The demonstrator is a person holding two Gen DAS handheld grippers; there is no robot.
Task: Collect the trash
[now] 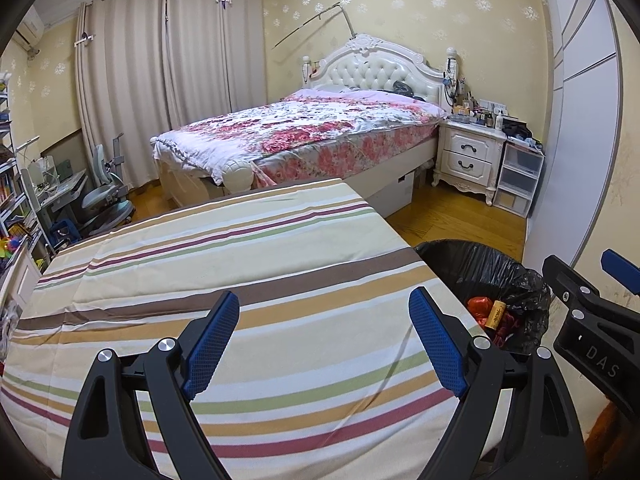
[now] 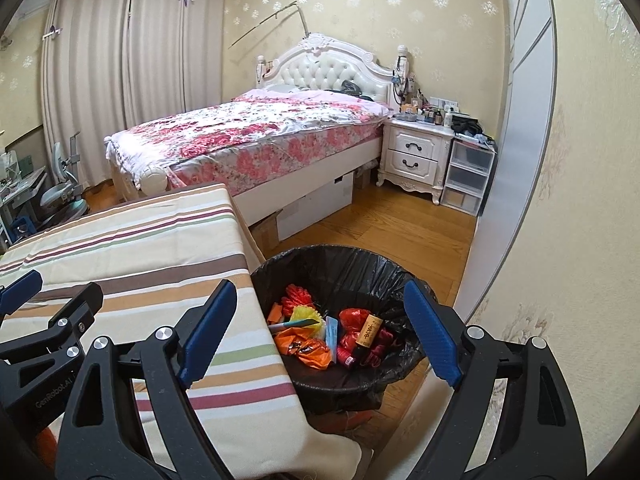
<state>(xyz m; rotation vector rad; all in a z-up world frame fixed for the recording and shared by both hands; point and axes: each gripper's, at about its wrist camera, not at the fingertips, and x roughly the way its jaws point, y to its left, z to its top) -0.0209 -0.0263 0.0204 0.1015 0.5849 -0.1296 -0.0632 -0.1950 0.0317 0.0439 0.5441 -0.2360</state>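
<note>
- Left tongs: released, blue pads spread wide, nothing between them. They hover above the near part of the table, which carries a striped cloth.
- Right tongs: released, pads equally wide apart and empty. They hang over the table's right edge and the trash bin.
- Trash bin: stands on the wooden floor, just beside the right edge of the table. A black bag lines it and folds over the rim.
- Trash: lies inside the bin. Visible items are an orange wrapper, a yellow crinkled piece, red shiny wrapping, a small brown bottle with a yellow label and a light blue packet.
- Table top: the striped cloth shows bare in both wrist views.
- In the left wrist view, the right tongs appear at the right margin, beyond the bin.
- Background: a bed with a floral cover stands beyond the table's far edge; a white nightstand stands beside the bed's head, well apart from the bin.
</note>
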